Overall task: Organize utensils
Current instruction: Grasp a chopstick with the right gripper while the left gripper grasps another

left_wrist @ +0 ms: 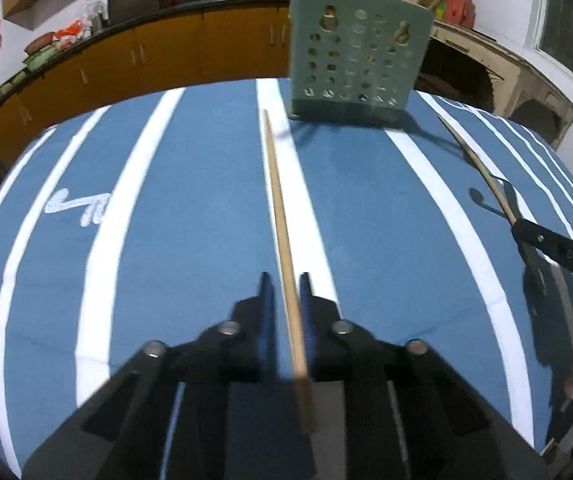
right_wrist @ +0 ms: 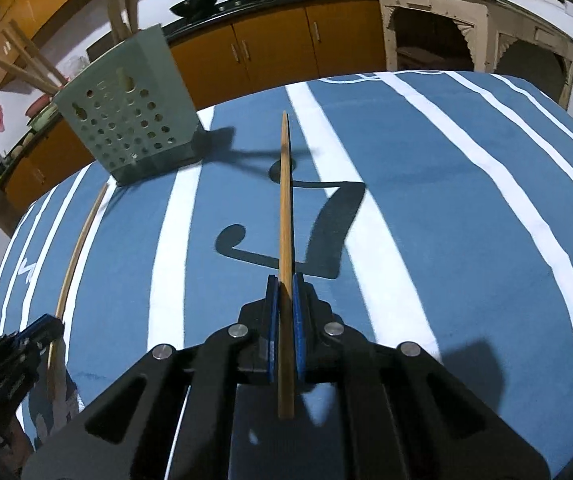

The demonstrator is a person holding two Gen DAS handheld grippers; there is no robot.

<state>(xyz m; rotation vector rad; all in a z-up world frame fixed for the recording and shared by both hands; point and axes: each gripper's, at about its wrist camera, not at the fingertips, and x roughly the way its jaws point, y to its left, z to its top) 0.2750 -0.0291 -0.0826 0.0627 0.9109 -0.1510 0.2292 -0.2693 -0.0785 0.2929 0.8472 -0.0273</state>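
A wooden chopstick lies on the blue striped tablecloth and runs between the fingers of my left gripper. The jaws stand slightly apart on either side of it, not pressed on it. My right gripper is shut on a second chopstick and holds it above the cloth, pointing forward. It also shows in the left wrist view. A pale green perforated utensil holder with several chopsticks in it stands at the far side of the table; it also shows in the right wrist view.
The table's far edge is just behind the holder. Orange kitchen cabinets and a dark counter with woks lie beyond. A cream cupboard stands at the far right.
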